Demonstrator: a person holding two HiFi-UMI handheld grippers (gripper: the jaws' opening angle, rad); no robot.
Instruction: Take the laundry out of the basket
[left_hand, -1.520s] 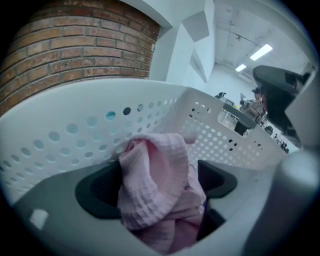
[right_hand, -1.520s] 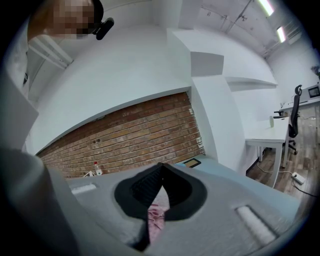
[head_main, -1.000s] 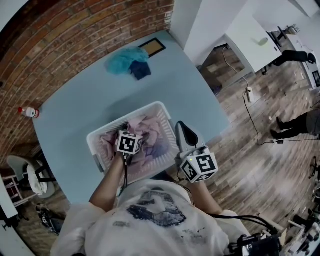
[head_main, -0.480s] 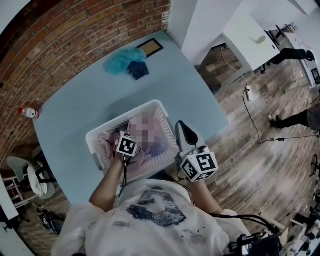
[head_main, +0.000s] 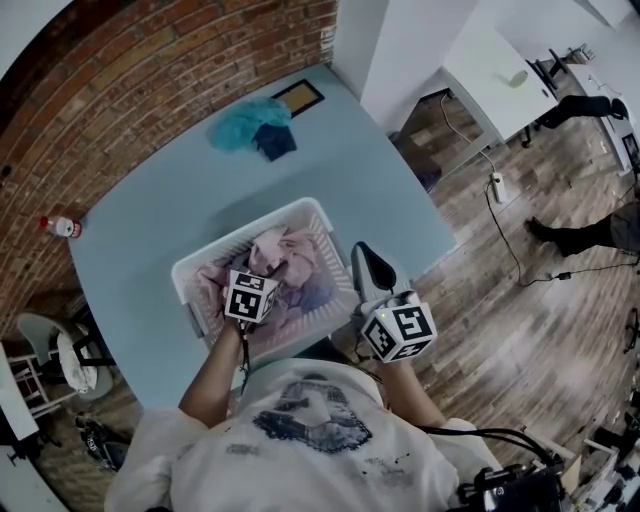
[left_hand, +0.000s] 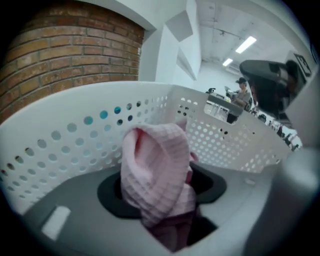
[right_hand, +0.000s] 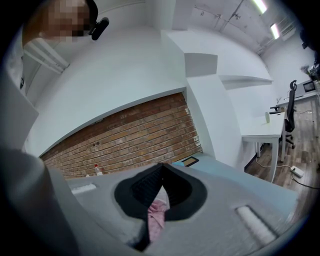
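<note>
Left gripper (left_hand: 161, 197) is down inside the basket (left_hand: 75, 135), jaws clamped on a fold of pink waffle cloth (left_hand: 155, 165). The rest of the laundry (head_main: 300, 265) lies bunched in the basket on the blue tabletop (head_main: 180, 200). Right gripper (right_hand: 162, 167) sits just outside the basket's right rim, jaws closed tip to tip, with a pink sliver in the slit that may not be pinched. Risk: only a fold is held, so a lift could slip or drag the unsteadied basket.

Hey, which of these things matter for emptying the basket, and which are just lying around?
Job: basket; pink cloth in left gripper; laundry under it; teal cloth and navy cloth on the table, maybe already unloaded.
Lying about: frame; bottle.
</note>
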